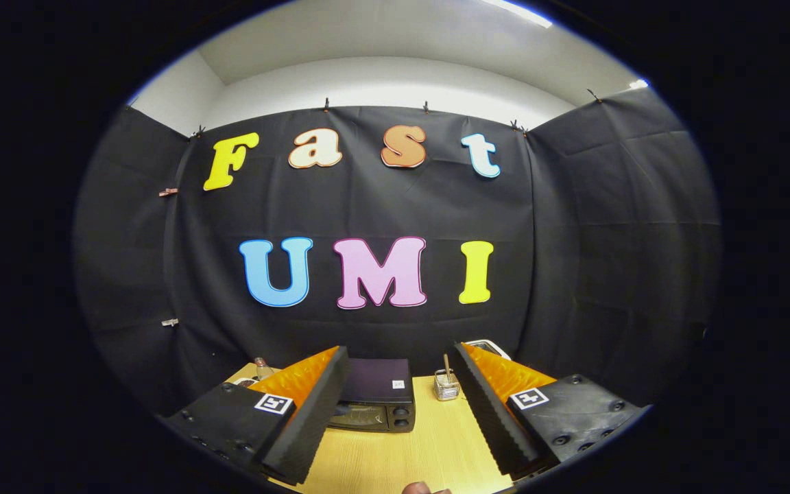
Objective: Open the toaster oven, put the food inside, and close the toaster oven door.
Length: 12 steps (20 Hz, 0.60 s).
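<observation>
A small dark toaster oven (pixel 376 398) stands on the wooden table (pixel 402 453) near the back wall, its door shut and two knobs on its right side. My gripper (pixel 400 370) is held high and well back from it, open, with nothing between the fingers (pixel 313 412). The oven sits beyond the fingers, close to the left one. A small rounded brownish thing (pixel 424 488), possibly the food, peeks in at the table's near edge between the fingers; too little of it shows to tell what it is.
A little wire basket (pixel 446 387) with a stick in it stands right of the oven. A small glass bottle (pixel 262 369) sits at the table's back left. A white-rimmed object (pixel 489 348) pokes out behind the right finger. Black cloth walls close in the table.
</observation>
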Each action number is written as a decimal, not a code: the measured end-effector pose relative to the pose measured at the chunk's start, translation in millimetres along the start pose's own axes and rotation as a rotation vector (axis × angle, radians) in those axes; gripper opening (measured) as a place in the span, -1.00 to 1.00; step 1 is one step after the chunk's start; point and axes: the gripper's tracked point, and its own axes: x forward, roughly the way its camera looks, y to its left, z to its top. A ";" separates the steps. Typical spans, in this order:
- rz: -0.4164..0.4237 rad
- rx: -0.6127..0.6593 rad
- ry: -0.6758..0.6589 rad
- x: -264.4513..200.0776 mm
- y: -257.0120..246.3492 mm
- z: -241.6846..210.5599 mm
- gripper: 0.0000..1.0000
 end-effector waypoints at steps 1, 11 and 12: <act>-0.007 -0.001 -0.008 -1.5 -2.4 1.8 0.97; -0.032 -0.031 0.007 7.2 -7.5 -13.5 0.97; -0.034 -0.033 0.002 8.2 -5.8 -14.9 0.98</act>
